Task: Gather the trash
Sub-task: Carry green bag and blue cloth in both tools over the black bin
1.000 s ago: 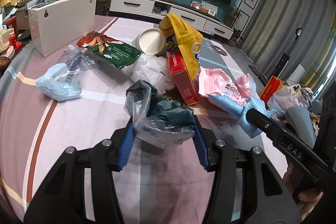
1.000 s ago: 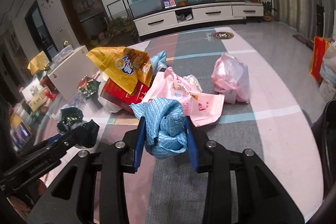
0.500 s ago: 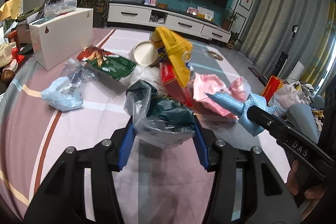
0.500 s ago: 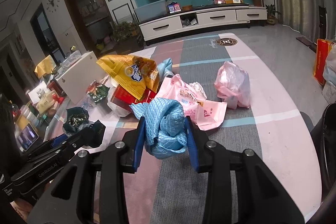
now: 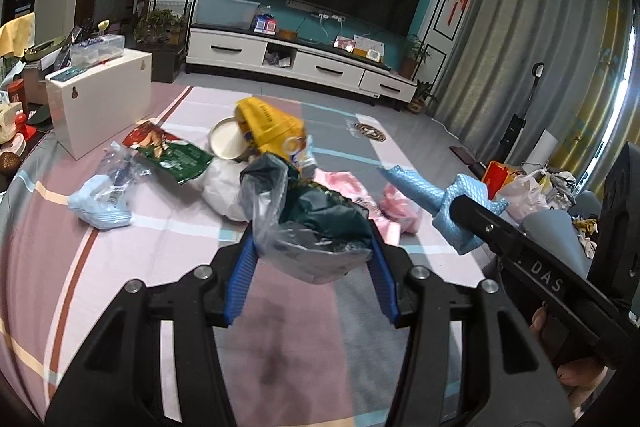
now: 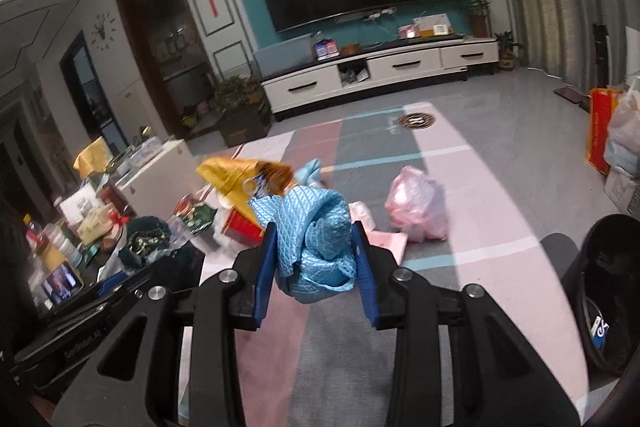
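Right, left wrist view first: our left gripper [image 5: 310,259] has its blue-padded fingers [image 5: 240,277] clamped on a crumpled clear plastic bag with dark green wrapper inside [image 5: 310,223], held up off the striped pink-and-grey tablecloth [image 5: 132,259]. The rest of the trash sits in a pile beyond it: yellow snack bag [image 5: 266,127], green-and-red foil packet [image 5: 172,153], pale blue plastic wrapper [image 5: 98,201], pink plastic bags [image 5: 394,205]. A white round tub [image 5: 226,143] lies on its side, open mouth toward us; inside looks bare, though we can't be sure. The right gripper comes in from the right edge, carrying its load.

Risk, as we judge it: the bag is slippery and bulges out past the pads, so a quick swing could let it slide free.

Right wrist view: our right gripper [image 6: 316,259] pinches a scrunched light-blue textured plastic bag [image 6: 318,239] between its pads, also clear of the cloth. A black round bin [image 6: 604,291] stands low at the right edge; we see something blue-and-white near its bottom, the rest too dark to read. A knotted pink bag [image 6: 418,205] lies apart from the pile.

Risk: the blue bag has a loose tail sticking left; it could snag the pile or spring open on release and miss the bin rim. Frame is a bit blurred, so the margin is hard to judge.
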